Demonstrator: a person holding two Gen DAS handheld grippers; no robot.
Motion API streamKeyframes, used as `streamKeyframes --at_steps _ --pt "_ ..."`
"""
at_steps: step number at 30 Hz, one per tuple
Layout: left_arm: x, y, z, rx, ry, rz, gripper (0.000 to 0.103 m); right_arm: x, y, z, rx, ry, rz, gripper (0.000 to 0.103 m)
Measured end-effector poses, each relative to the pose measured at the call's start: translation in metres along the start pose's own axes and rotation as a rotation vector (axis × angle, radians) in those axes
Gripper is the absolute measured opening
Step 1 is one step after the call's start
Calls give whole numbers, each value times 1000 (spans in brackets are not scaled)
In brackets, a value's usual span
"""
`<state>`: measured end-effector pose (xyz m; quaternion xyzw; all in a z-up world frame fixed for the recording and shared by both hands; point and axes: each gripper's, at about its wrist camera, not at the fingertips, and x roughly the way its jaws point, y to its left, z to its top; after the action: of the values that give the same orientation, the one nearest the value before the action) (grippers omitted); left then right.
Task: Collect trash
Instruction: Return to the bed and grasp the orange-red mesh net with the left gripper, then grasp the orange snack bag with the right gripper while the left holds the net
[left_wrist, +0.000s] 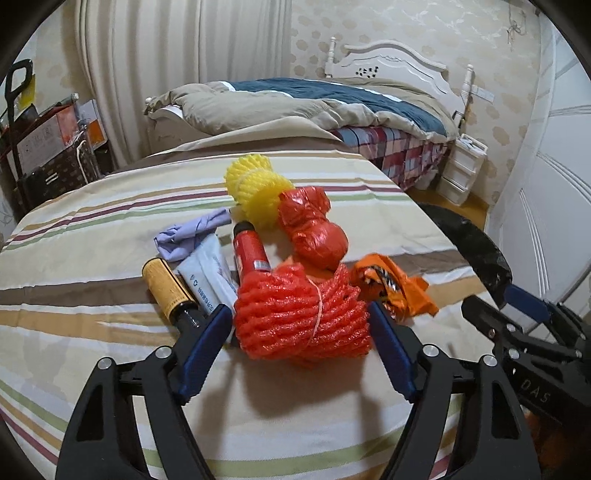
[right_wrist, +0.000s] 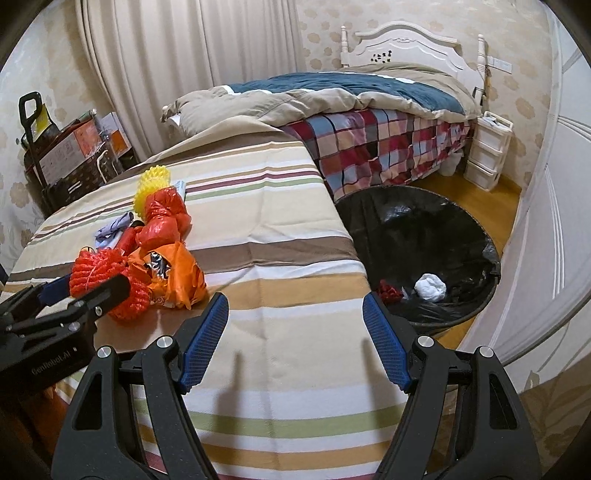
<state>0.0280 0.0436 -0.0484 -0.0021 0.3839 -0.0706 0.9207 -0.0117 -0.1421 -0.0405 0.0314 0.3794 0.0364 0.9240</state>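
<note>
Left: trash pile (left_wrist: 280, 258) on the striped desk (left_wrist: 92, 229), most uncollected; left tool (left_wrist: 301, 325) straddles the red net (left_wrist: 303, 314), jaws apart. Centre: right tool (right_wrist: 295, 325) apart, empty. Right: bin (right_wrist: 417, 240) holds a few scraps.

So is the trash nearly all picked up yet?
Not yet. Done: a white wad and a red scrap lie in the black bin. In hand: the left gripper straddles the red foam net. Left: the orange wrapper, red bag, yellow net and the rest.
</note>
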Motion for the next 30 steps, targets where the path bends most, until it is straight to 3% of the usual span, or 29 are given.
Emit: streamKeyframes --at_steps 1,8,19,30 --pt "-1 0 -2 5 -1 -4 68 1 1 0 -1 2 0 73" --pt "-6 -3 -7 28 -12 -12 63 2 5 -2 -10 6 5 73" --pt "-35 7 -8 16 -47 -31 62 0 21 -1 -43 3 28 73" --pt "-47 42 -12 -48 -75 25 62 10 60 4 -125 14 68 73"
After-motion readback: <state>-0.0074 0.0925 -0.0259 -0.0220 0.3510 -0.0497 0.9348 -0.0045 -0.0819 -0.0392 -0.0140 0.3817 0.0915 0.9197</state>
